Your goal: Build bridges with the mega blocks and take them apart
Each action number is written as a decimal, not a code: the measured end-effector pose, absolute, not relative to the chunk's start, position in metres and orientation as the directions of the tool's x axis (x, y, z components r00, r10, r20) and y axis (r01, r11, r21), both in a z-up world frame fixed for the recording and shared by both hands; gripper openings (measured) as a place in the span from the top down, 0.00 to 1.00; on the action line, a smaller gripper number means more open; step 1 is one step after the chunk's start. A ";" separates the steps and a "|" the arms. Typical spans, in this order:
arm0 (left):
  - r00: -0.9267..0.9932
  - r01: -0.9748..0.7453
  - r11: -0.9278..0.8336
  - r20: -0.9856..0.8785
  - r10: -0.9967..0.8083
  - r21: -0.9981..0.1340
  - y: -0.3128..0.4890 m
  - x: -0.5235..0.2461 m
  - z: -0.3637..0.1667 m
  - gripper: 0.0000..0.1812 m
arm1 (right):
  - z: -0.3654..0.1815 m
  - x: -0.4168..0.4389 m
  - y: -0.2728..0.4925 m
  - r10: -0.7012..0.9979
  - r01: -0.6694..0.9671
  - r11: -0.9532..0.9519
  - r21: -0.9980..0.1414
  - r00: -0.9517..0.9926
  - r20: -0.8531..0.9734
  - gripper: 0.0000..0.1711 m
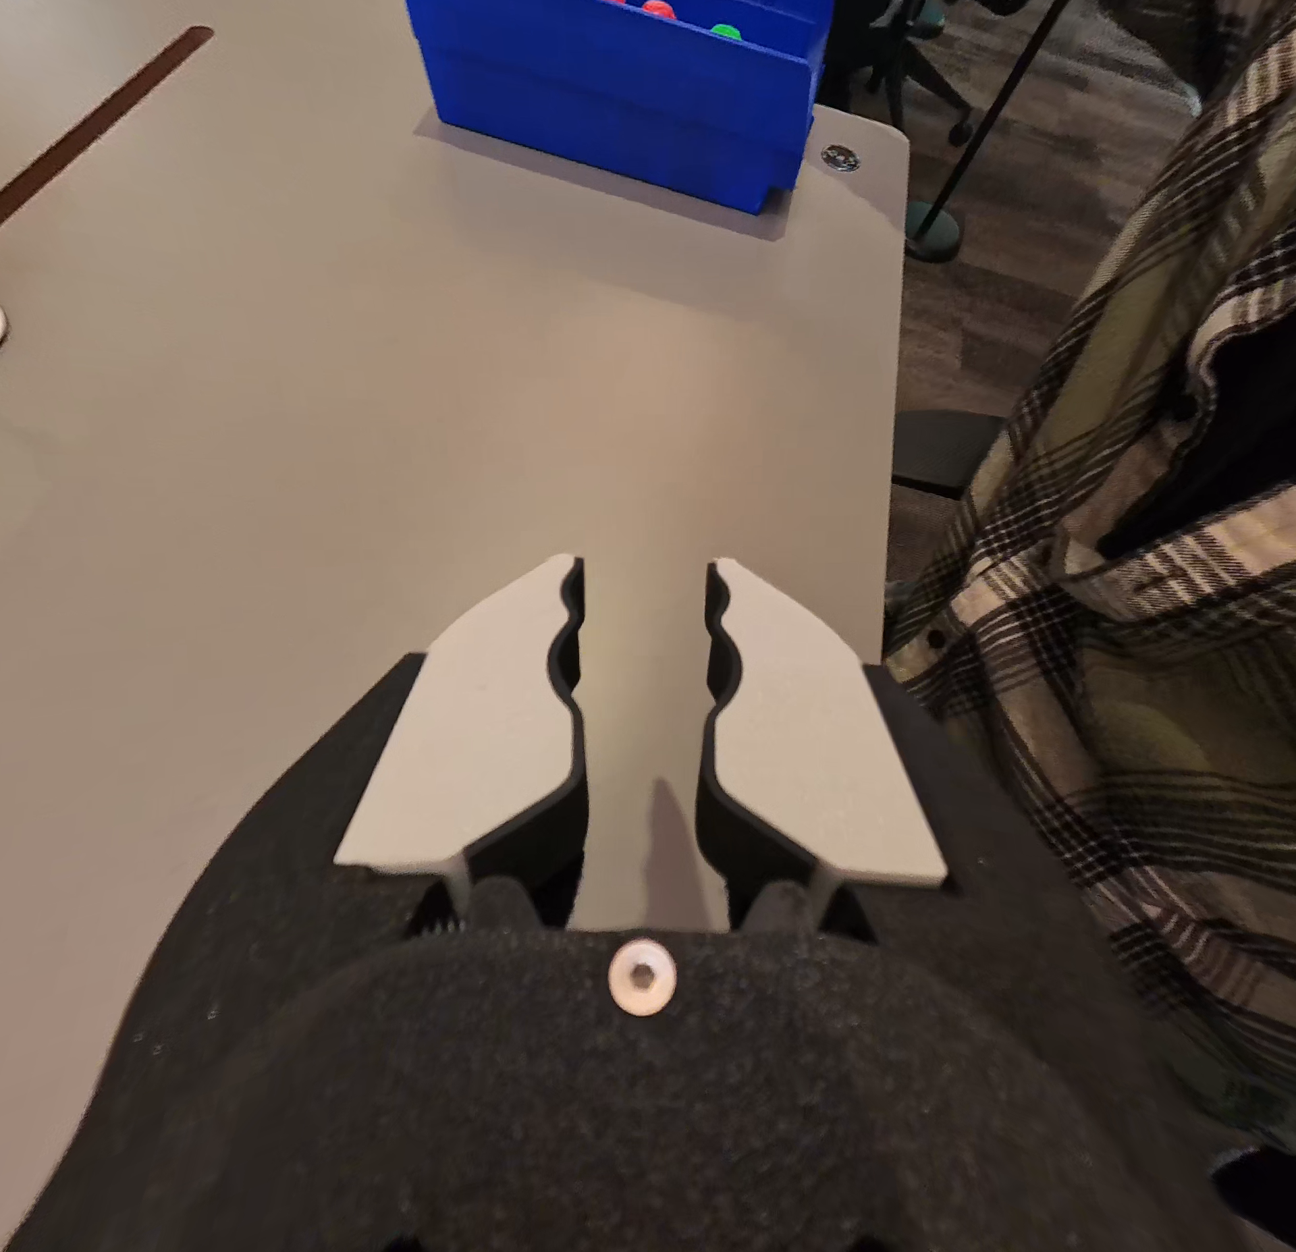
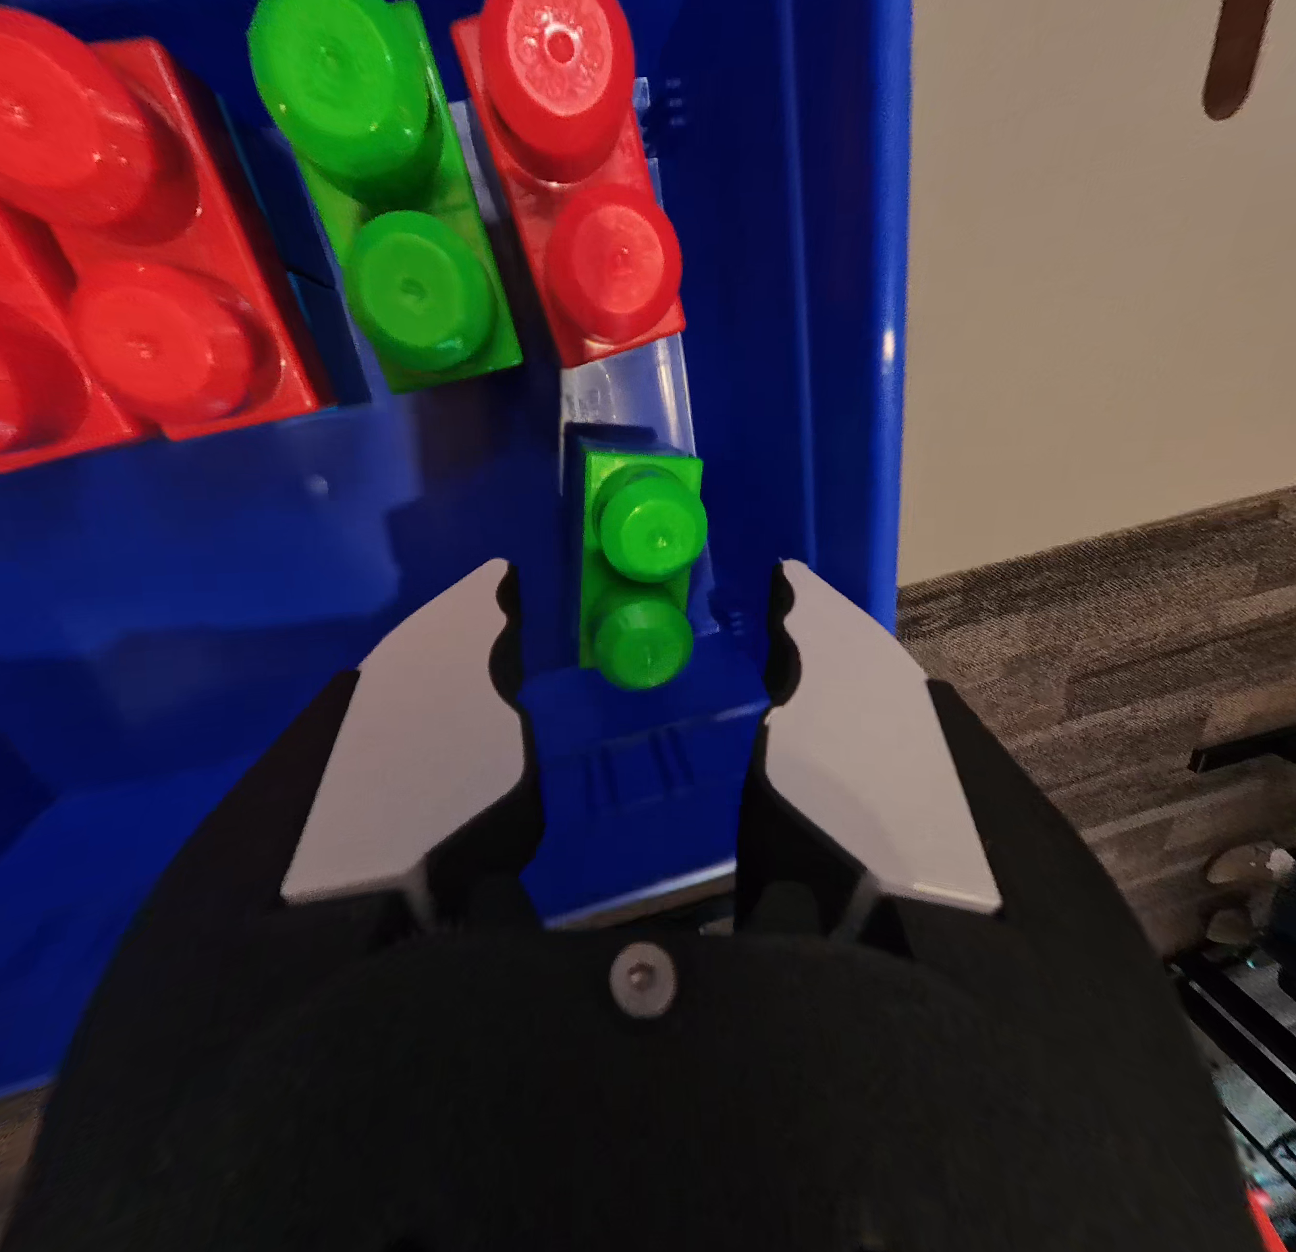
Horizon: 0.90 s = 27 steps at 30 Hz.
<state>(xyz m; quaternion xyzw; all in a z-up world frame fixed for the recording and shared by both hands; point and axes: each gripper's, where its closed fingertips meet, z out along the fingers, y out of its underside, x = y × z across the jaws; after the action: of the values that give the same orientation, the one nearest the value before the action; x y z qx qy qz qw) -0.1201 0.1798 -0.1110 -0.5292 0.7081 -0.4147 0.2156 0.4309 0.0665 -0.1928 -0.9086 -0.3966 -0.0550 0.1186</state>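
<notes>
A blue bin (image 1: 617,89) of red and green mega blocks stands at the far end of the grey table (image 1: 351,377). My left gripper (image 1: 644,566) is open and empty, low over the table's near part. My right gripper (image 2: 642,573) is open above the bin (image 2: 210,587), its fingers either side of a small green two-stud block (image 2: 642,566) lying deep in the bin's corner. I cannot tell whether the fingers touch it. A larger green block (image 2: 393,194), a red two-stud block (image 2: 582,173) and a big red block (image 2: 140,250) lie beyond it in the bin.
The table's right edge (image 1: 894,377) runs close to my left gripper, with a person's plaid shirt (image 1: 1122,622) just past it. A dark slot (image 1: 105,117) cuts the table at the far left. Chair bases and a stand (image 1: 933,229) are on the floor behind.
</notes>
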 end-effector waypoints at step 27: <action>0.320 -0.513 -0.080 -0.105 -0.942 -0.854 0.363 -0.285 -0.071 0.34 | -0.005 0.223 0.050 0.153 0.249 -0.640 -0.727 0.968 0.197 0.15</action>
<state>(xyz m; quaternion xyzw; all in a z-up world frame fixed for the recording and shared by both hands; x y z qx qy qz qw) -0.2849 0.3632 -0.0713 -0.6908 0.5265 -0.2503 0.4277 0.2226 0.0500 -0.0048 -0.9036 -0.1111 -0.0585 0.4095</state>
